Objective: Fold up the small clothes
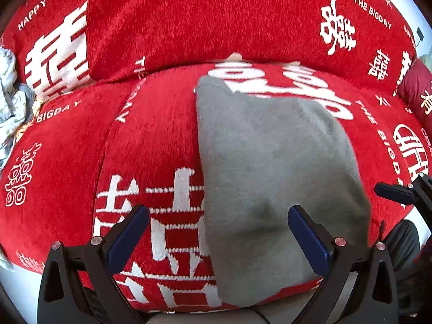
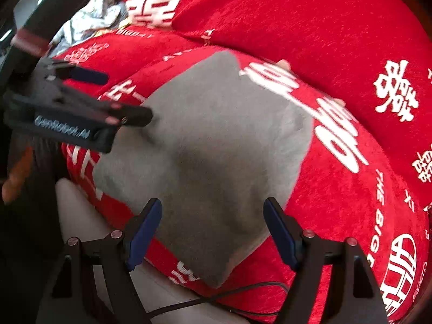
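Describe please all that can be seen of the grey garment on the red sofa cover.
The grey garment is plain, of a soft, fleece-like knit with no print showing. It lies flat, apparently already folded into a rough oblong, on the red sofa cover with white lettering, and its near end hangs a little over the seat's front edge. Its far corner looks tucked under a fold of the cover. In the right wrist view the left tool reaches its left edge; contact is unclear. The right tool hovers open at the near end.

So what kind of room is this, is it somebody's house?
Probably a home living room. A soft cushioned sofa in a red woven cover with white wedding lettering fills the view, a folded grey fleece garment lies on its seat, and crumpled pale patterned laundry sits at one end.
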Action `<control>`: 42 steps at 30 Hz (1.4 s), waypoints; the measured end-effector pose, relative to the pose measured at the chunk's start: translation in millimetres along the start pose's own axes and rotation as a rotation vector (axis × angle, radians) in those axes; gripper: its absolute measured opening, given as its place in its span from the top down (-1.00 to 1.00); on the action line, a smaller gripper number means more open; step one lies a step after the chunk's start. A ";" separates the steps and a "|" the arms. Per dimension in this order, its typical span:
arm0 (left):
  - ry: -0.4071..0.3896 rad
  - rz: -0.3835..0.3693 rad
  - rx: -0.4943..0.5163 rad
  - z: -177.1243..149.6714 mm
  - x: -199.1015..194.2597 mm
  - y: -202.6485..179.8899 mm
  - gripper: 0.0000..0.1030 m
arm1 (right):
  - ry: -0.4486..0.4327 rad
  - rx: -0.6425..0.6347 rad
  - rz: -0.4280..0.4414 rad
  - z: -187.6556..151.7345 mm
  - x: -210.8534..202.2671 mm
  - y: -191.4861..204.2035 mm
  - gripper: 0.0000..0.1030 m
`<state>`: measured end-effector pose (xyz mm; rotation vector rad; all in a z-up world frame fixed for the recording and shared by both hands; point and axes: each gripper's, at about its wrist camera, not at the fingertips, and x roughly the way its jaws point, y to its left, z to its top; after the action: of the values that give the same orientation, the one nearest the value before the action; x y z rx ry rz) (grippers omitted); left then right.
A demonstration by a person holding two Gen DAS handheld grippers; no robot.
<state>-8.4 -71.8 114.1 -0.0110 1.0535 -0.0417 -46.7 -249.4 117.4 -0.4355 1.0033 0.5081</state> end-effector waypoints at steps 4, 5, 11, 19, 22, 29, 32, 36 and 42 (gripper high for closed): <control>0.000 -0.010 0.008 2.2 -2.7 -4.9 -1.00 | 0.004 0.025 -0.035 5.6 -1.0 -6.8 -0.56; 0.013 -0.030 0.005 2.1 -1.6 -5.3 -1.00 | 0.003 0.030 -0.037 6.2 -0.9 -8.4 -0.56; 0.029 -0.030 -0.083 -3.4 1.7 -2.1 -1.00 | 0.017 0.065 -0.052 6.8 2.4 -15.4 -0.56; 0.106 0.076 -0.031 -8.6 8.2 -9.4 -1.00 | 0.027 0.079 -0.062 5.5 6.3 -16.0 -0.56; 0.121 0.090 -0.015 -10.7 10.4 -11.7 -1.00 | 0.030 0.080 -0.061 4.7 7.1 -15.7 -0.56; 0.153 0.102 -0.026 -13.9 15.0 -15.1 -1.00 | 0.036 0.079 -0.060 3.9 8.7 -15.6 -0.56; 0.120 0.195 0.014 -17.3 10.9 -23.8 -1.00 | 0.040 0.077 -0.059 3.5 10.0 -15.7 -0.56; 0.126 0.154 0.034 -21.5 7.2 -30.4 -1.00 | 0.042 0.077 -0.058 3.3 10.7 -15.3 -0.56; 0.134 0.143 0.033 -20.2 8.0 -33.0 -1.00 | 0.045 0.074 -0.061 2.9 11.3 -13.0 -0.56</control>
<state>-23.0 -104.9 98.0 0.0983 1.1849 0.0701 -32.2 -255.9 110.3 -0.4114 1.0452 0.4066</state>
